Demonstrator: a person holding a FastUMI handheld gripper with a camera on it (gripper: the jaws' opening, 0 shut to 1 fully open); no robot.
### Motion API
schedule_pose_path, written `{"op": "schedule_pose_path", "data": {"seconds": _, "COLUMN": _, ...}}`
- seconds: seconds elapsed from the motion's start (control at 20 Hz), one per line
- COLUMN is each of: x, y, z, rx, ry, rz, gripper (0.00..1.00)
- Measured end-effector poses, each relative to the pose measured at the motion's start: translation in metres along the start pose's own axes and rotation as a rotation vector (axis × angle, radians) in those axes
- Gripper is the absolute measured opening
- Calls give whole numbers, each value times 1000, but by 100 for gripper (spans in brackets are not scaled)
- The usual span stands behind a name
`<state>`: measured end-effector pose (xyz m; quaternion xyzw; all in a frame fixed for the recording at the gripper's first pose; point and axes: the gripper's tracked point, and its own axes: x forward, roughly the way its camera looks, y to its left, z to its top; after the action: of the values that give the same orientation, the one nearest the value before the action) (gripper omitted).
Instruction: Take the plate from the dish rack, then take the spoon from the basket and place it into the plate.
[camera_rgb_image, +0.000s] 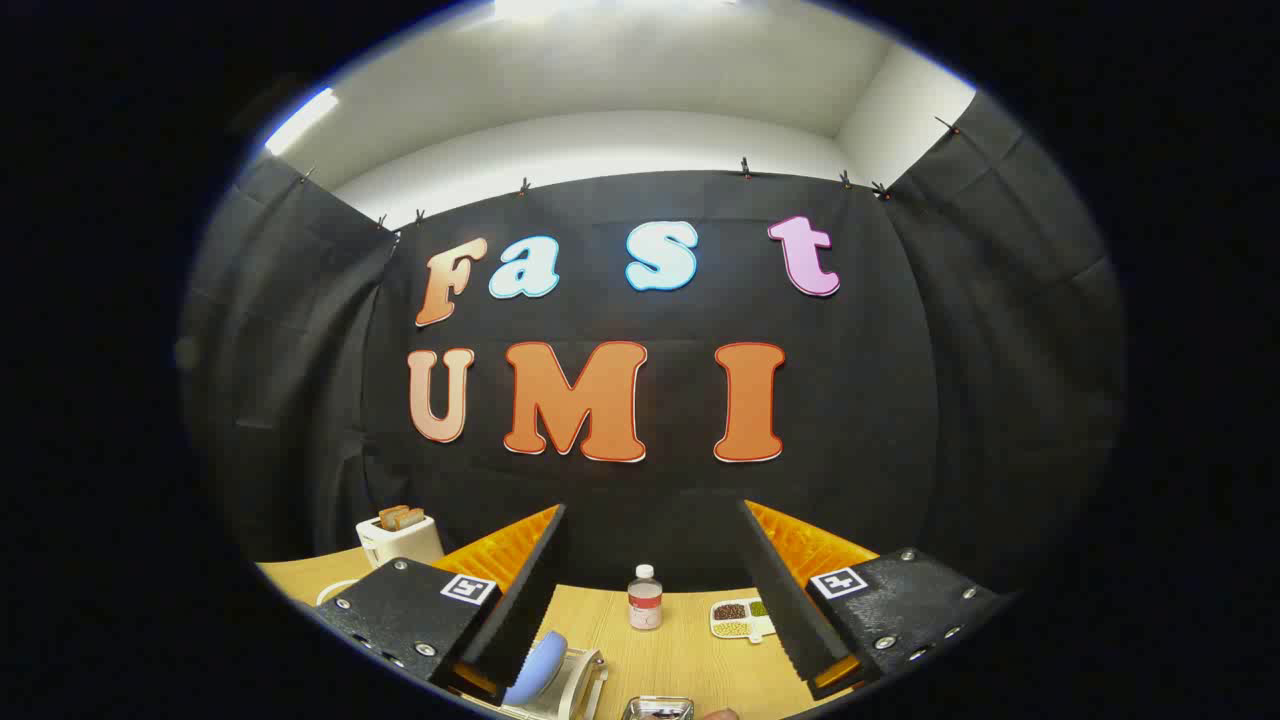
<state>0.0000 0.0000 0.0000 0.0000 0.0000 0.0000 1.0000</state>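
Observation:
My gripper (652, 520) is held high above the wooden table (690, 660), open, with nothing between its fingers. Below and just beside the left finger (520, 590), a light blue plate (535, 668) stands upright in a white dish rack (570, 685). A metal basket (657, 708) shows partly beneath the gap between the fingers, and its contents are hidden from me.
A small bottle with a white cap (645, 598) stands on the table beyond the fingers. A white divided dish with beans (742, 617) lies near the right finger. A white toaster holding bread (400, 535) sits behind the left finger.

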Motion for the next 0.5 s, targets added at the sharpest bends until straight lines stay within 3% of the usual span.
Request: {"op": "schedule_pose_path", "data": {"seconds": 0.5, "x": -17, "y": -2, "z": 1, "rx": -23, "ry": 74, "rz": 1, "gripper": 98}}
